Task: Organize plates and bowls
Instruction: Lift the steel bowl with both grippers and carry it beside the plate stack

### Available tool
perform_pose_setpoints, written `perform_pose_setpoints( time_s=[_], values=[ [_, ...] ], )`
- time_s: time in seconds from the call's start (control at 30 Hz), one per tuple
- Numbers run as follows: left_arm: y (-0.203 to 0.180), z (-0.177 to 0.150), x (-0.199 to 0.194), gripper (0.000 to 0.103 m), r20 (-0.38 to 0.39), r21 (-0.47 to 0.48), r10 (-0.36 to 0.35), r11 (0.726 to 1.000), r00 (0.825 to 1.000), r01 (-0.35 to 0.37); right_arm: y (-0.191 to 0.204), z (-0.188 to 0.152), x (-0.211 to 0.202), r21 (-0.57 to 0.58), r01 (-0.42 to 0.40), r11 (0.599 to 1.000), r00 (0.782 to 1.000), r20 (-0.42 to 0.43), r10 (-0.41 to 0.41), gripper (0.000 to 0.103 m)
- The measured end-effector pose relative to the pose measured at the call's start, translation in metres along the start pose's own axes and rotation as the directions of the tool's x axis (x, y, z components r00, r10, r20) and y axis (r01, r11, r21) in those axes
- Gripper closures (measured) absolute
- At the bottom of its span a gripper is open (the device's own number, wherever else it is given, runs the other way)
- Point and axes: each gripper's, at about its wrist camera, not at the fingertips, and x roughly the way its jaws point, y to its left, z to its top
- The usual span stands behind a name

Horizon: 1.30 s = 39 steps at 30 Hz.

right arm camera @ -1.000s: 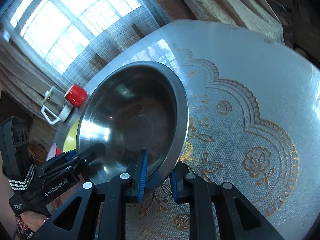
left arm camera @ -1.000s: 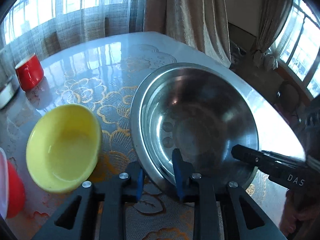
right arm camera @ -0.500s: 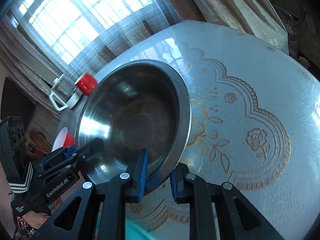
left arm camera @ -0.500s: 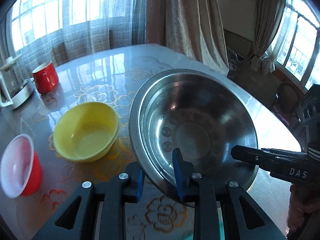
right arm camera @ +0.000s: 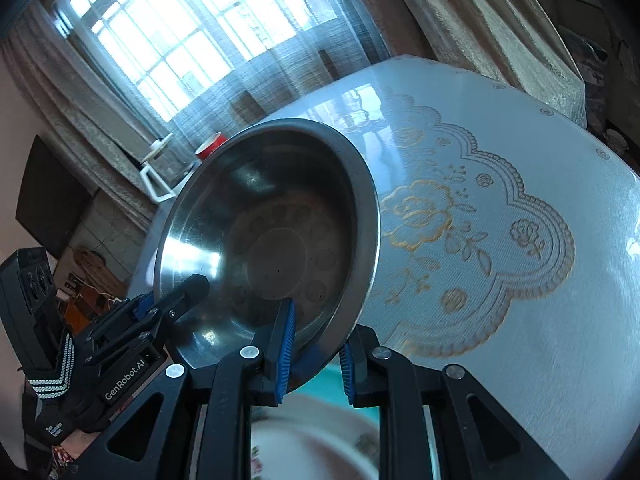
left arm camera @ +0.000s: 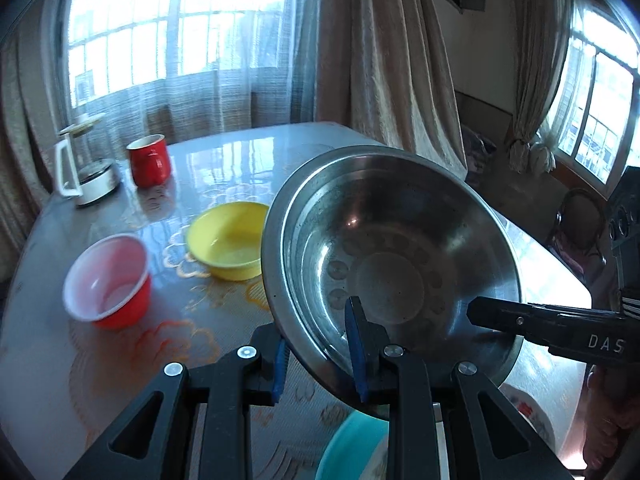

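A large steel bowl [left arm camera: 392, 264] hangs tilted above the table, held by both grippers. My left gripper [left arm camera: 320, 356] is shut on its near rim, one blue pad inside and one outside. My right gripper [right arm camera: 314, 354] is shut on the rim at the bowl's [right arm camera: 268, 240] other side; it shows as a black finger at the right of the left wrist view. On the table to the left sit a yellow bowl [left arm camera: 228, 246] and a red bowl [left arm camera: 108, 280] with a white inside. A teal dish [left arm camera: 352, 444] lies under the steel bowl, mostly hidden.
A red mug [left arm camera: 149, 160] and a white-handled glass pot [left arm camera: 84, 172] stand at the table's far left. The table [right arm camera: 520, 200] carries a lace cloth with gold flowers. Curtains and windows lie behind. A patterned plate [right arm camera: 320, 452] shows blurred below the right gripper.
Both grippers have lifted the steel bowl and drawn it back towards the near edge. The table objects now look farther off, and the teal dish and patterned plate have come into view below.
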Motion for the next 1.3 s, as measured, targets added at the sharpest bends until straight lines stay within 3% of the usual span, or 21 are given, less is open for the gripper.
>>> perform_pose_setpoints(
  time_s=[0.23,0.67,1.3],
  values=[
    [0.015,-0.028,-0.044,0.076,0.045,-0.04,0.034,0.999,0.998,-0.032,0.034,-0.025,-0.013,-0.038,-0.033,0.999,0.999,0.016,0.033,0.083],
    [0.052,-0.076,-0.098,0.076,0.055,-0.119,0.102,0.988,0.993,-0.095,0.08,-0.06,-0.003,-0.063,-0.114,0.991,0.993,-0.002,0.114,0.083],
    [0.097,-0.135,-0.14,0.076,0.016,-0.221,0.162,0.963,0.987,-0.154,0.133,-0.105,0.027,-0.064,-0.202,0.977,0.978,-0.07,0.198,0.083]
  ],
)
